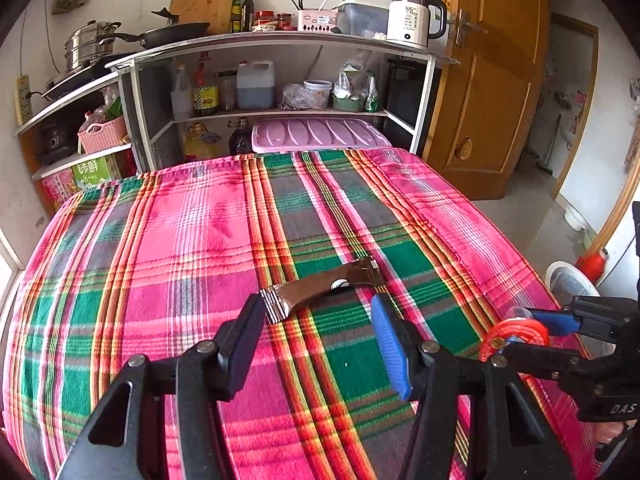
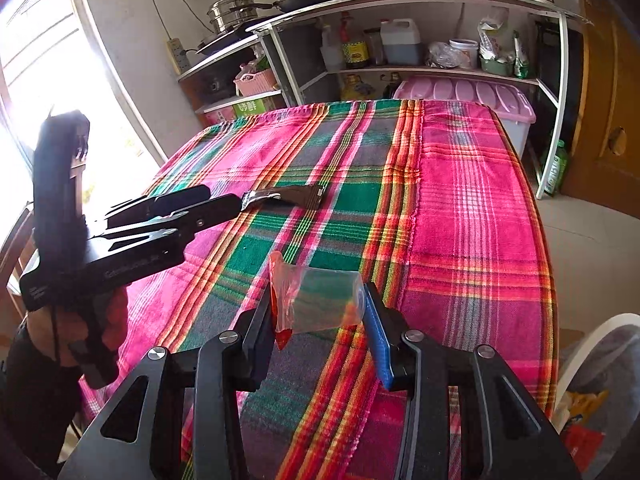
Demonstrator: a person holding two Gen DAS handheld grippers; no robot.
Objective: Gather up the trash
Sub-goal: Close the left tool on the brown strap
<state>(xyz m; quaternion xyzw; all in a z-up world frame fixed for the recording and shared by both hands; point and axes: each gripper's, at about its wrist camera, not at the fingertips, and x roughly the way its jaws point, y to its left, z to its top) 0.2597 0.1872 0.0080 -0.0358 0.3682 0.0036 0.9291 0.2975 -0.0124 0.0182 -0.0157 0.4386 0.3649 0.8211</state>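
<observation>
The right gripper (image 2: pixel 320 320) is closest in its own view, and it pinches a clear plastic cup (image 2: pixel 326 300). The cup lies on its side between the two fingers, and both fingers press against it. It is see-through and thin, with a red film lid (image 2: pixel 280 300) hanging off its mouth at 9 o'clock. It looks squashy, so a hard squeeze could crush it. In the left view the same cup (image 1: pixel 516 330) sits at about 3 o'clock, held out near the table's edge.

The left gripper (image 1: pixel 320 320) is spread wide and holds nothing. Just past its fingertips, at 12 o'clock, lies a brown wrapper (image 1: pixel 324 284). It is long, shiny and a bit bent, with white stripes on the near end. It rests on the plaid cloth (image 1: pixel 180 240) and the left finger's tip looks very close to the striped end; I cannot tell if they touch.

So I think one piece of trash is picked up and the wrapper is the next one. The left gripper would need to go down a little more, get its fingers on both sides of the wrapper, then close. The wrapper is flat, so it may slip away.

A bin (image 2: pixel 576 364) with trash inside shows at 4 o'clock in the right view. Far back at 12 o'clock stand shelves (image 1: pixel 280 112) with bottles.
</observation>
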